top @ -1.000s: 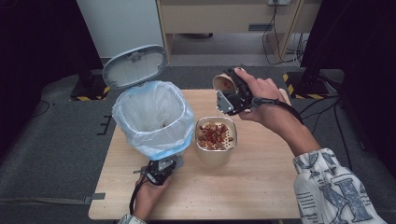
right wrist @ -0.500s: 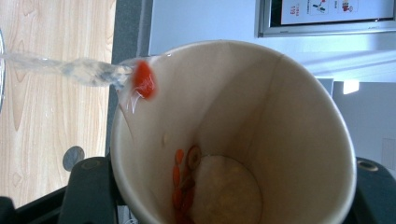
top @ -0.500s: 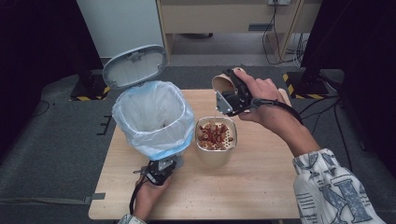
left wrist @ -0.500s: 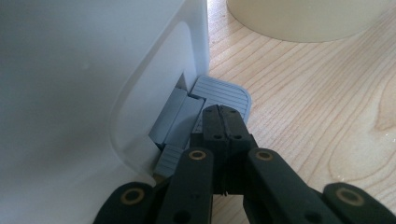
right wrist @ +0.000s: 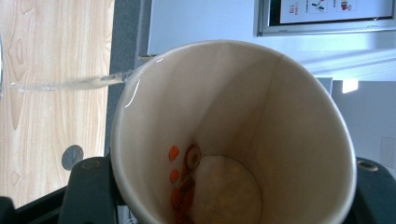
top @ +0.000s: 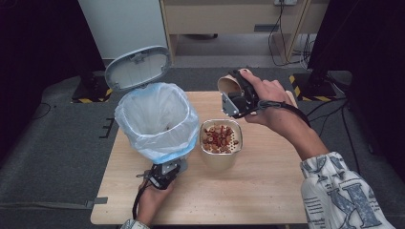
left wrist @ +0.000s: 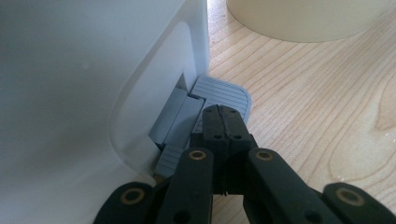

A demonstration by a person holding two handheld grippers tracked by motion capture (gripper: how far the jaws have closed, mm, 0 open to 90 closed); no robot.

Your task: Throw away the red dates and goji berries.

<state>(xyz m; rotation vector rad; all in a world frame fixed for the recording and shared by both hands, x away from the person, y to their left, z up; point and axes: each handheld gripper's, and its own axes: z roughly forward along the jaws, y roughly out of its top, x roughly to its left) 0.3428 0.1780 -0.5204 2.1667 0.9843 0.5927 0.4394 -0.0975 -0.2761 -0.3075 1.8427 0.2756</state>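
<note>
High view: my right jaws [top: 232,95] clamp a paper cup [top: 229,85], tipped on its side above the table's [top: 267,191] far edge, beyond the strainer [top: 220,137] of red bits. My left jaws [top: 165,172], pressed together, hold down the pedal [left wrist: 219,95] of the bin [top: 157,121], so its lid [top: 138,67] stands open. Right gripper view: some red bits [right wrist: 180,186] cling near the cup's bottom. I judge the step is best done by keeping the pedal down and carrying the cup over the bin's mouth before tipping further.
</note>
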